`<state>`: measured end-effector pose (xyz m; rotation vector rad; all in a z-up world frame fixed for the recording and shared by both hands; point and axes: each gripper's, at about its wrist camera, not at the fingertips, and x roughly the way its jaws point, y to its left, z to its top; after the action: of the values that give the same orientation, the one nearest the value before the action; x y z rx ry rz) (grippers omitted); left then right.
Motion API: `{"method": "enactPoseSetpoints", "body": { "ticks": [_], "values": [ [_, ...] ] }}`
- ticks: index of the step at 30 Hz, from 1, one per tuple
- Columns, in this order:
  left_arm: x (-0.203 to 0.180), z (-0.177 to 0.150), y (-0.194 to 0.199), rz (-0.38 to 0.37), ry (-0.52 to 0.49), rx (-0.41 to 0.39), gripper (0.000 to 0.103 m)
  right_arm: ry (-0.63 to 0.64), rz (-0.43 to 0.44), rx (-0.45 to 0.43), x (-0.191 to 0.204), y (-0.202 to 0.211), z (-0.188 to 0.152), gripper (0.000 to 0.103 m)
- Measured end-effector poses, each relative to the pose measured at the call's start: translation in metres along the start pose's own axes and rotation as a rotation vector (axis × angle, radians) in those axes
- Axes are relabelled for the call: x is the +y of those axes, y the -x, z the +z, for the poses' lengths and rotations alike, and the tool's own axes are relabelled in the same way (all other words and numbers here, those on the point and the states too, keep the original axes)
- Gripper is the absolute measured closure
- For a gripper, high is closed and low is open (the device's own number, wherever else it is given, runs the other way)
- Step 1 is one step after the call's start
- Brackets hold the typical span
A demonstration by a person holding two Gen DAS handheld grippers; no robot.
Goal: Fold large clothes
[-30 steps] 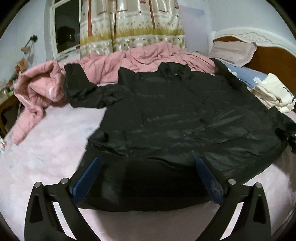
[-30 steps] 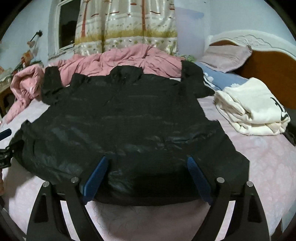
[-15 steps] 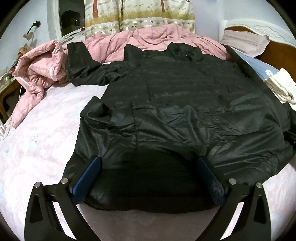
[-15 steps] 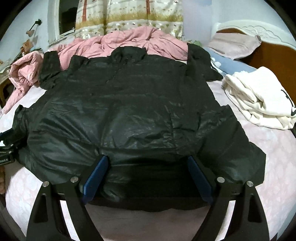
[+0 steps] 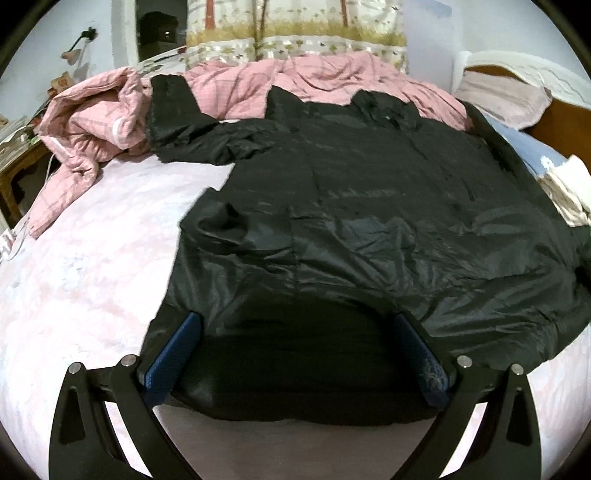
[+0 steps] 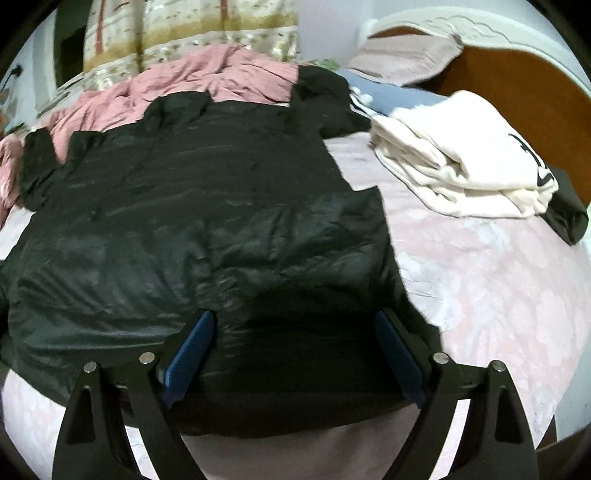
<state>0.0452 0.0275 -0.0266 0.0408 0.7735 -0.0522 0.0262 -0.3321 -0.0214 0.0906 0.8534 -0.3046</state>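
A large black padded jacket [image 5: 369, 221] lies spread flat on the pink bed sheet [image 5: 92, 277], collar at the far side. One sleeve [image 5: 177, 122] reaches up to the far left, the other [image 6: 325, 96] to the far right. My left gripper [image 5: 295, 321] stands open over the near hem toward the jacket's left side, with the hem between its blue pads [image 5: 173, 354]. My right gripper [image 6: 293, 315] is open too, low over the hem by the jacket's [image 6: 184, 221] right edge. Neither pair of pads presses on the cloth.
A rumpled pink quilt [image 5: 92, 129] is heaped along the far and left side of the bed. Folded cream clothes [image 6: 461, 158] lie right of the jacket, a small black item [image 6: 569, 214] beside them. Behind are pillows [image 6: 406, 55], a wooden headboard [image 6: 517, 81] and a curtain [image 5: 295, 29].
Both grippers have come lower and closer to the jacket's hem. The right one has slid right along it, so the jacket's right edge now sits just past its right finger.
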Motion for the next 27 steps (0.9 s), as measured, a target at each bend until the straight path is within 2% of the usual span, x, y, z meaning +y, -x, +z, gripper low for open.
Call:
{"method": "enactPoseSetpoints", "body": {
  "ticks": [3,8,13,16,18,20,23,27],
  "values": [
    [0.004,0.003,0.008,-0.003,-0.002,-0.032,0.0,-0.007,0.004,-0.025,-0.004,0.005,0.0,0.014],
    [0.006,0.008,0.04,0.042,-0.058,-0.164,0.0,0.005,0.016,-0.11,-0.003,0.025,0.001,0.014],
    [0.01,0.011,0.074,-0.033,-0.043,-0.255,0.0,0.028,0.086,-0.212,0.001,0.055,0.0,0.013],
    [0.007,0.009,0.088,-0.064,-0.074,-0.289,0.0,0.072,0.125,-0.276,0.007,0.073,-0.005,0.012],
    [0.001,0.002,0.087,-0.036,-0.146,-0.276,0.0,0.092,0.143,-0.29,0.01,0.078,-0.014,0.012],
    [0.0,-0.009,0.08,0.008,-0.174,-0.24,0.0,0.112,0.14,-0.262,0.012,0.077,-0.024,0.01],
    [-0.003,-0.021,0.071,-0.044,-0.186,-0.169,0.0,0.143,0.132,-0.218,0.017,0.076,-0.037,0.01],
    [-0.023,-0.032,0.076,-0.021,-0.304,-0.169,0.0,0.232,0.106,-0.195,0.032,0.072,-0.047,0.01]
  ]
}}
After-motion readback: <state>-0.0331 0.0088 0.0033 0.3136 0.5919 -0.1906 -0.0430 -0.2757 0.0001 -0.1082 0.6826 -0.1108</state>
